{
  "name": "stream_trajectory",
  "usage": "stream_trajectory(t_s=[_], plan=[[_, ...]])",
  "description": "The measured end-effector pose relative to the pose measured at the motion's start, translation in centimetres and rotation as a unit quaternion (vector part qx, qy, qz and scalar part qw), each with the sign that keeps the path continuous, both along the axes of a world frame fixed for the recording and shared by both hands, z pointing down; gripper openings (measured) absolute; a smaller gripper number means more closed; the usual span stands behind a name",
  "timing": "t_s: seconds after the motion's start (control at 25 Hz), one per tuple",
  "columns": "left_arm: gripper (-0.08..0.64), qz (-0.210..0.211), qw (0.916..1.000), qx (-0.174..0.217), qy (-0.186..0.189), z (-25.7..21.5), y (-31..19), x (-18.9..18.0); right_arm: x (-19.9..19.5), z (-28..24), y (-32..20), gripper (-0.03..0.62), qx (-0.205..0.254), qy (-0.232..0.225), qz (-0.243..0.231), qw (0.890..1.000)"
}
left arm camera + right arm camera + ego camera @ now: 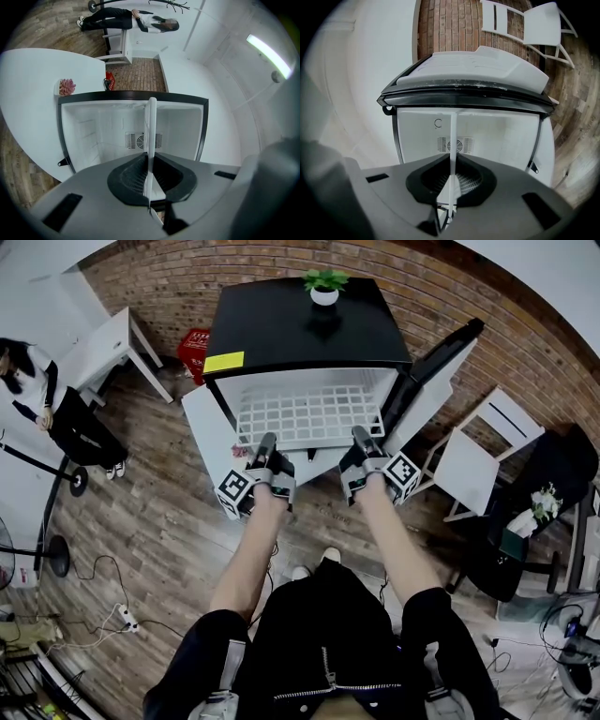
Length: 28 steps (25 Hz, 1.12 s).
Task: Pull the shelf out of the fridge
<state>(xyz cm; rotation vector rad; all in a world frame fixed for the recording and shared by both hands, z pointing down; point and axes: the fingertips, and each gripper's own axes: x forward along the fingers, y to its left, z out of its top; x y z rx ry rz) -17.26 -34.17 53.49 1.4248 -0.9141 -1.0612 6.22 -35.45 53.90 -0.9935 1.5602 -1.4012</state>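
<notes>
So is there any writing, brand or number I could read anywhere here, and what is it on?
No words or numbers can be read.
Yellow sticker on the black fridge top: too small to read.
Marker cubes: black-and-white square patterns, not words.

brick wall point(525, 306), wood floor point(159, 521), white chair point(478, 451)

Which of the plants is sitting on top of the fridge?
The green leafy plant in the white pot, on the black top of the fridge. The white-flowered one stands apart at the right.
</notes>
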Motion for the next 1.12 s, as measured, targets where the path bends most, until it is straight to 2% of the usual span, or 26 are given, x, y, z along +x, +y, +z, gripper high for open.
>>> stream_trajectory(t_s=[1.12], plan=[[0.038, 0.025, 0.9997, -0.001, -0.007, -0.1, 4.3, 0.5, 0.4, 0.0, 4.3, 0.027, 0.004, 0.002, -0.002, 1.0]])
